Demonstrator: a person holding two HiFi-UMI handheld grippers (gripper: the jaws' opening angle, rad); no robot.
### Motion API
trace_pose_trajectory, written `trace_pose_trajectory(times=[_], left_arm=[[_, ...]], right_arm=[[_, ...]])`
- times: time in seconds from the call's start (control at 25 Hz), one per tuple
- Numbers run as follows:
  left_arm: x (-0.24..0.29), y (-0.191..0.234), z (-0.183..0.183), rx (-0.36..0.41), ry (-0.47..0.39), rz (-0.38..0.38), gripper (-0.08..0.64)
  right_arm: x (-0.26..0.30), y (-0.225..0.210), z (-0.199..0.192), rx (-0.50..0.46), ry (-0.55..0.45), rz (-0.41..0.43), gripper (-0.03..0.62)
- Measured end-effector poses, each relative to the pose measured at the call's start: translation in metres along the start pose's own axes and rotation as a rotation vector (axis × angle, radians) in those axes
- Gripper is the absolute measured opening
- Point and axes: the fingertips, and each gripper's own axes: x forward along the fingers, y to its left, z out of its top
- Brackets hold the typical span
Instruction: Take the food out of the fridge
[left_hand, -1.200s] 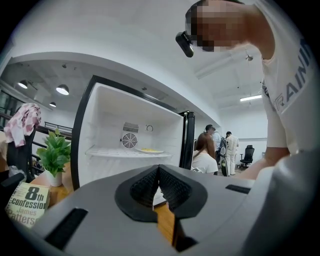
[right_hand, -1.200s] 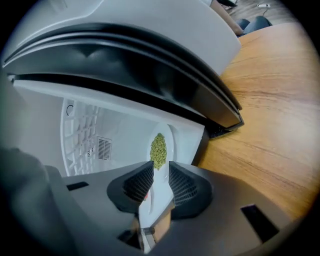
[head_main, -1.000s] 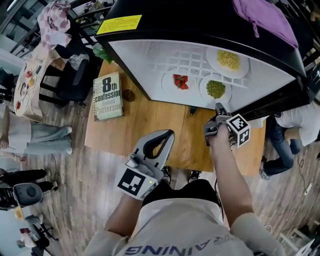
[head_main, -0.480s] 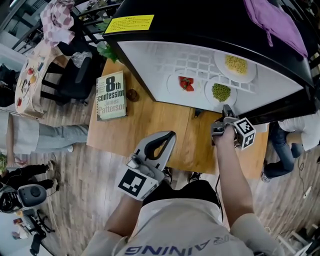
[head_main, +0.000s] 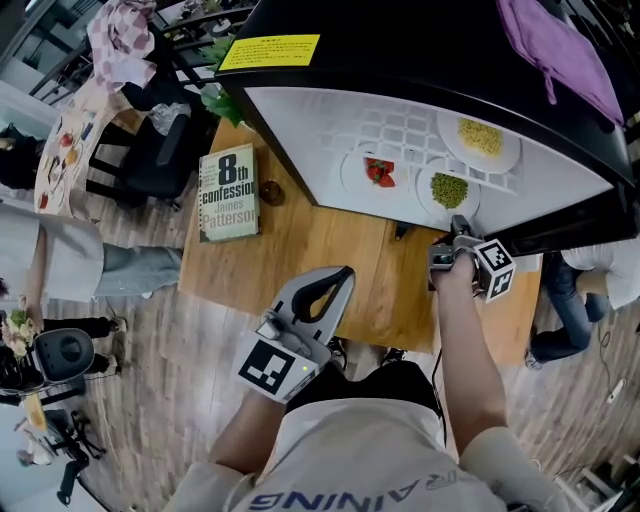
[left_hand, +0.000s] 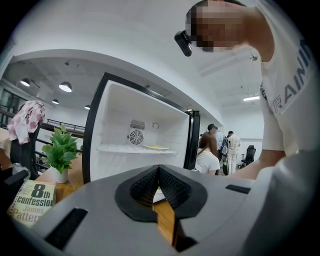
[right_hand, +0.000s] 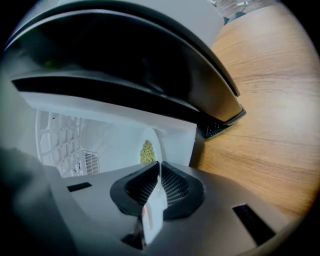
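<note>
Head view: the right gripper (head_main: 456, 226) reaches the open fridge (head_main: 300, 120) at the plate of green food (head_main: 449, 190); the left gripper (head_main: 336, 276) hangs over the table (head_main: 300, 250). Left gripper view — jaws pressed together, empty. Right gripper view — jaws, just closing, pinch that plate's rim.

A pale wooden bench (head_main: 300, 265) stands on a grey plank floor (head_main: 170, 400). A black chair (head_main: 150, 165) sits near its far corner, next to a table (head_main: 62, 155) under a patterned cloth. Round lamps (left_hand: 65, 87) glow in the white ceiling. A potted plant (left_hand: 59, 150) sits on the bench.
</note>
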Motion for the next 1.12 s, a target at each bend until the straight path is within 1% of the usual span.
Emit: trace_pose_trajectory(times=[0.08, 0.2, 0.28, 0.44, 0.64, 0.84, 0.96, 1.12], left_arm=[[-0.001, 0.000, 0.001, 0.003, -0.001, 0.002, 0.009], [-0.002, 0.000, 0.002, 0.005, 0.001, 0.004, 0.009], [-0.003, -0.003, 0.002, 0.005, 0.003, 0.003, 0.009], [-0.005, -0.007, 0.003, 0.007, 0.002, -0.001, 0.009], [-0.008, -0.012, 0.003, 0.008, 0.000, -0.006, 0.009], [-0.009, -0.021, 0.005, 0.013, -0.010, -0.021, 0.009], [-0.010, -0.026, 0.006, 0.054, -0.032, -0.031, 0.009], [-0.008, -0.041, 0.008, 0.054, -0.042, -0.055, 0.009]], right_arm=[[-0.002, 0.003, 0.000, 0.010, -0.005, 0.039, 0.035], [-0.005, 0.013, -0.001, 0.013, -0.014, 0.131, 0.026], [-0.008, 0.016, -0.002, 0.016, -0.016, 0.171, 0.025], [-0.014, 0.021, -0.003, 0.017, -0.012, 0.217, 0.025], [-0.030, 0.025, -0.007, 0.017, 0.008, 0.254, 0.025], [-0.065, 0.032, -0.024, -0.002, 0.081, 0.290, 0.025], [-0.093, 0.027, -0.036, -0.040, 0.167, 0.304, 0.025], [-0.135, 0.012, -0.040, -0.086, 0.258, 0.302, 0.025]])
